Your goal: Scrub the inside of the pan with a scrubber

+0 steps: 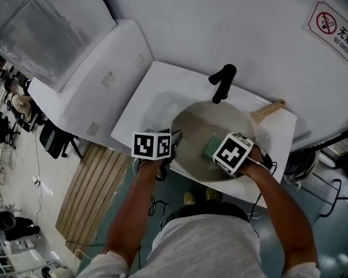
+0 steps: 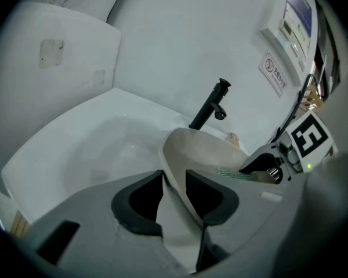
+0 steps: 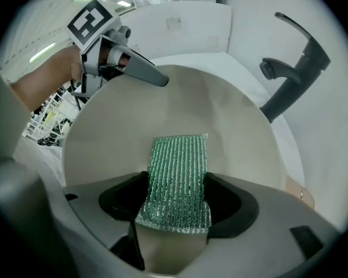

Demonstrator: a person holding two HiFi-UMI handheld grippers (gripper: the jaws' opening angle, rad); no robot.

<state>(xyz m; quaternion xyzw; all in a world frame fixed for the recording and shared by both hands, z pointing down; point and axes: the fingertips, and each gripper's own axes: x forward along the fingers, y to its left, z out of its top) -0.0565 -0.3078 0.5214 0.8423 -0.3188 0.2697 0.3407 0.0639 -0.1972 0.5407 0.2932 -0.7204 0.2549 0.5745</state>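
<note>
One pan, one green scrubber, one black faucet and one white sink are showing, with two hand-held grippers working over them. The pan is sitting in the sink, and the scrubber is the only thing lying inside it. The left hand-held gripper is clamping its two dark pads on the pan's near rim, one pad inside the wall and one outside. The right hand-held gripper is pinching the near end of the scrubber, and the rest of the mesh is spreading flat against the pan's inner surface just ahead of its jaws. The faucet is standing beyond both hand-held grippers, behind the pan's far rim. The pan's wooden handle is pointing away past the right one. The person's bare left forearm and right forearm are reaching forward and down, the two hand-held grippers sitting side by side at the pan's near edge.
</note>
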